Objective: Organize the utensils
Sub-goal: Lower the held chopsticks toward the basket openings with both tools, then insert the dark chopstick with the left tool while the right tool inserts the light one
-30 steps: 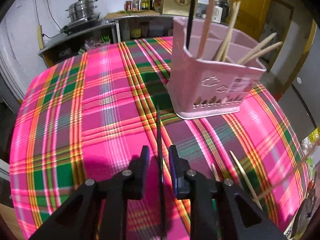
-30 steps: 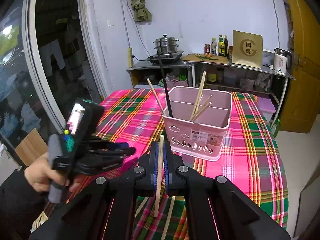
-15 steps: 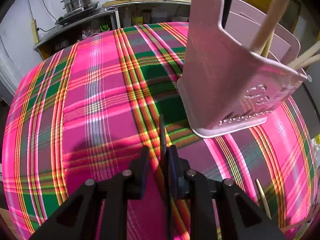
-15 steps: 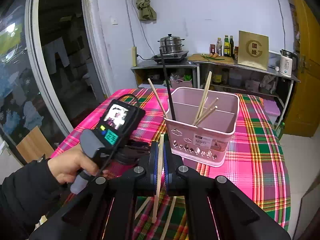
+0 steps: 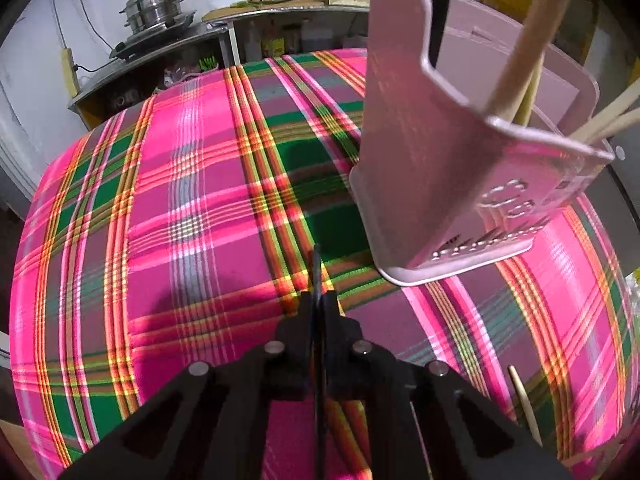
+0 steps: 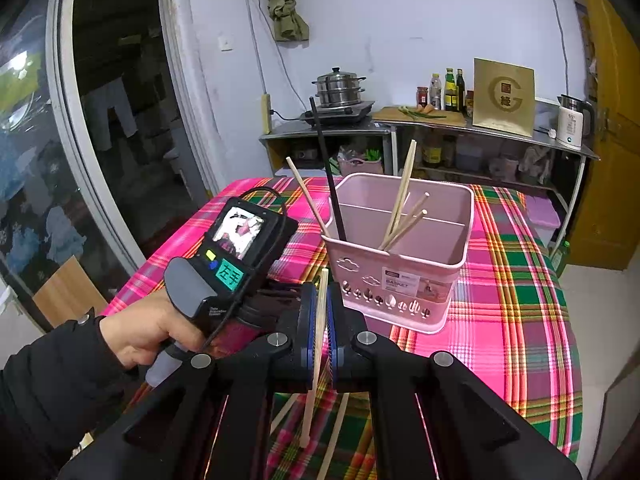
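Observation:
A pink utensil basket (image 6: pixel 400 264) (image 5: pixel 448 184) stands on the plaid tablecloth (image 5: pixel 192 208), holding a black chopstick (image 6: pixel 328 184) and several wooden ones (image 6: pixel 404 208). In the left wrist view my left gripper (image 5: pixel 318 300) is shut on a black chopstick (image 5: pixel 317 264) lying on the cloth, just left of the basket's near corner. In the right wrist view my right gripper (image 6: pixel 319 304) is shut on a wooden chopstick (image 6: pixel 316 344), held up in front of the basket. A hand (image 6: pixel 156 336) holds the left gripper's handle at lower left.
Loose wooden chopsticks (image 6: pixel 336 432) (image 5: pixel 524 404) lie on the cloth near the front edge. Behind the table stand a metal shelf with a steamer pot (image 6: pixel 340 88), bottles (image 6: pixel 452 88), a kettle (image 6: pixel 574 120) and a yellow door (image 6: pixel 612 152).
My left gripper moved toward the basket and down, then shut its jaws on the black chopstick on the cloth. The right gripper kept still, holding its wooden chopstick.

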